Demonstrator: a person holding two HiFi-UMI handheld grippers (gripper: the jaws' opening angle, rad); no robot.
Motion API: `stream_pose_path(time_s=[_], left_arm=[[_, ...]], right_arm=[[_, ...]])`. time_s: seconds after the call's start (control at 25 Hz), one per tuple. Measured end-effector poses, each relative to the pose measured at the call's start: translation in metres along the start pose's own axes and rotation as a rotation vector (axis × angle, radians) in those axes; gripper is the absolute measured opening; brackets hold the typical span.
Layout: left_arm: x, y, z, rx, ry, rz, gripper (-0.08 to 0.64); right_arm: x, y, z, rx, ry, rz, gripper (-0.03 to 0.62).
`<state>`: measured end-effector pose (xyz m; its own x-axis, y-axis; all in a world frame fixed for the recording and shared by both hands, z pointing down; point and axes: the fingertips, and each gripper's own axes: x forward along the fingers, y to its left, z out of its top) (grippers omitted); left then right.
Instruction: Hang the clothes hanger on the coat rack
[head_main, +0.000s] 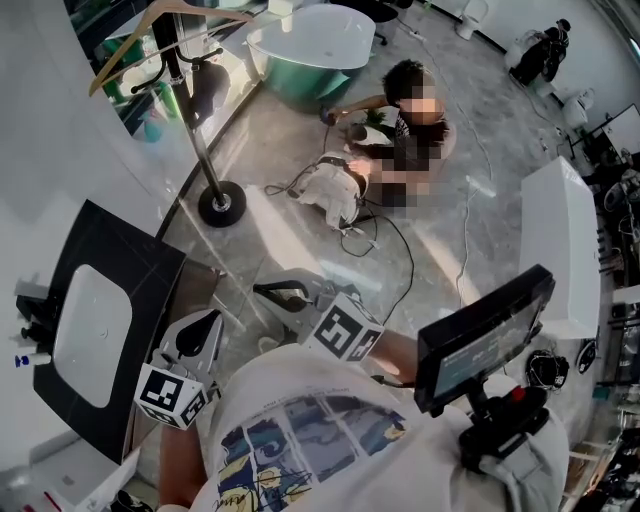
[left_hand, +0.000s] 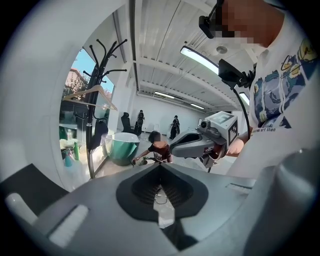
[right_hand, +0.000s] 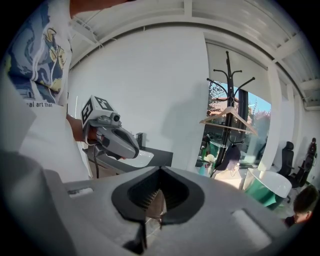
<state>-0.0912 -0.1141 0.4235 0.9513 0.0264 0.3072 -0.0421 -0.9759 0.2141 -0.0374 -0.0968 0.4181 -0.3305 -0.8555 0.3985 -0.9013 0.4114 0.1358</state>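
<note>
Grey floor (head_main: 440, 230) beneath; left tongs (head_main: 210, 320), right tongs (head_main: 264, 291) closed, empty, angled down.

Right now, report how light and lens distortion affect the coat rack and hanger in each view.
Head view: sun patches on the floor, coat rack slanted by the wide lens. Left gripper view: coat rack silhouetted against the bright window, hanger readable. Right gripper view: same backlight, dark round border.

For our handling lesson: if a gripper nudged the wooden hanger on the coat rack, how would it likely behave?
The hanger hangs freely, so it would probably swing. It looks like thin wood, likely light and stiff. The coat rack is a tall pole on a small round base, so it may wobble.
</note>
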Motion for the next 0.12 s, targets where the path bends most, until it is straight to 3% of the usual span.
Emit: stream_pose_path(time_s=[0.12], left_arm=[[0.0024, -0.0021, 0.0013, -0.001, 0.010, -0.003, 0.003]], right_arm=[[-0.0016, -0.0002, -0.0029, 0.001, 0.001, -0.002, 0.000]])
